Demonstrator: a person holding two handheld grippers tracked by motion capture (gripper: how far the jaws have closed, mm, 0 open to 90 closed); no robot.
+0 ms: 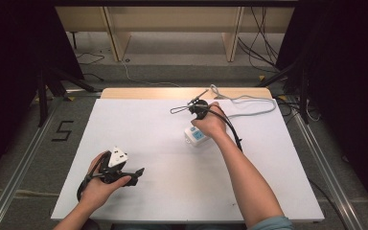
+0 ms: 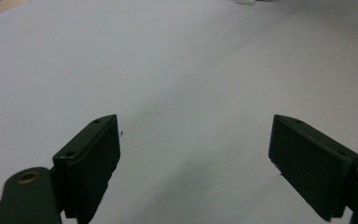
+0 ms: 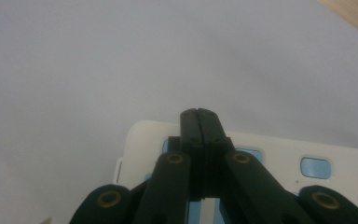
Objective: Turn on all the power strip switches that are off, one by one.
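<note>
1. Black jaws pressed flat together, the right gripper (image 3: 199, 116) hovers low over a white power strip (image 3: 279, 163) with pale blue buttons, gripping nothing; whether its tips touch the strip's top cannot be told.
2. Seen from the high view, that right gripper (image 1: 199, 108) sits toward the far edge of the tabletop (image 1: 163, 139), right of centre, with the power strip (image 1: 195, 136) half hidden under the hand and its grey cord (image 1: 249, 103) looping toward the far right corner.
3. Near the front left corner, the left gripper (image 1: 124, 173) waits with jaws spread wide over bare white surface, well apart from the strip.
4. Judged from this, the step in hand is pressing a switch on the strip with the closed tips.
5. Next, the move calls for a short, straight downward push on one blue button (image 3: 315, 167), the strip kept from sliding.
</note>
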